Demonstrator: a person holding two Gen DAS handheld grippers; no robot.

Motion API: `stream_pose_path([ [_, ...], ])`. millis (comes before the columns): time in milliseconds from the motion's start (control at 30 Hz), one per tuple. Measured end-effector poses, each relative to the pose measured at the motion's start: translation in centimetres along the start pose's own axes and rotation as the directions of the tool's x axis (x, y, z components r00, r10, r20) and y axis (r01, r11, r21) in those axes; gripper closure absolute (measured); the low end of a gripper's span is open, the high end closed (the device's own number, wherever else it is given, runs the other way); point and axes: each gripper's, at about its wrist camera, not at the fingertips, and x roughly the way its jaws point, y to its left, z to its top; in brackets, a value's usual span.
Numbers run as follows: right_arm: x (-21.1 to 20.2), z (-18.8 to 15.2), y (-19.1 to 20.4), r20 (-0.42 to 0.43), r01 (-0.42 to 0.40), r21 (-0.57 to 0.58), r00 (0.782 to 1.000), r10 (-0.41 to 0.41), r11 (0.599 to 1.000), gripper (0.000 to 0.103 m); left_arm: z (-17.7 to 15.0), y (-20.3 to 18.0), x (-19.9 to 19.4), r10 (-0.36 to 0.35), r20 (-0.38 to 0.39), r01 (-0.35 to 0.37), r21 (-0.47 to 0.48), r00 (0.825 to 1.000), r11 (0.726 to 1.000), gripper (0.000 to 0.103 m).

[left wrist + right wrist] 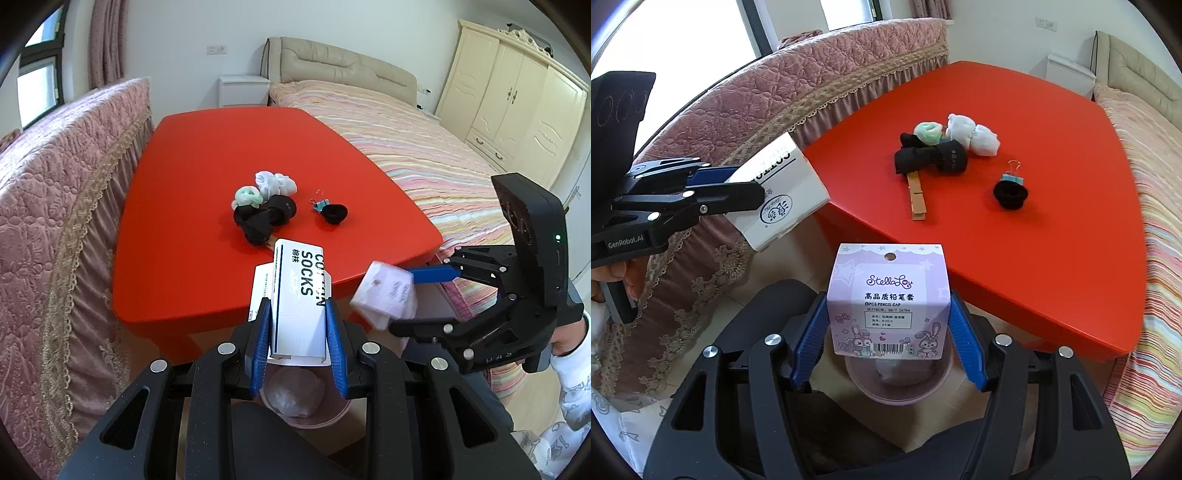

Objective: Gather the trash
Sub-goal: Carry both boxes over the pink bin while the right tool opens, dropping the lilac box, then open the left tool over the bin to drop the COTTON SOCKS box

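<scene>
A white box printed "COTTON SOCKS" sits between the blue pads of my left gripper, which is shut on it. It hangs over a pink bin on the floor. My right gripper stands wide, with a purple pencil-cap box between its fingers. The pads flank that box without clearly pressing it. Below it is the same pink bin, with a crumpled white item inside. In the left wrist view the purple box looks blurred beside the right gripper. The left gripper with the socks box shows at the left of the right wrist view.
A red table carries rolled socks, a wooden clothespin, a binder clip and a black round item. A pink quilted sofa stands to the left and a striped bed to the right.
</scene>
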Motion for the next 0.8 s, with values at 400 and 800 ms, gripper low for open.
stream_pose_path([
  [400, -2.3, -0.6, -1.9, 0.043, 0.041, 0.084, 0.998, -0.045, 0.996, 0.007, -0.3, -1.6, 1.1, -0.035, -0.030, 0.036, 0.029, 0.999, 0.999, 0.074],
  [800, -4.9, -1.5, -4.0, 0.080, 0.079, 0.140, 0.993, -0.091, 0.987, 0.006, -0.5, -4.3, 2.3, -0.089, -0.079, 0.096, 0.089, 0.993, 0.991, 0.062],
])
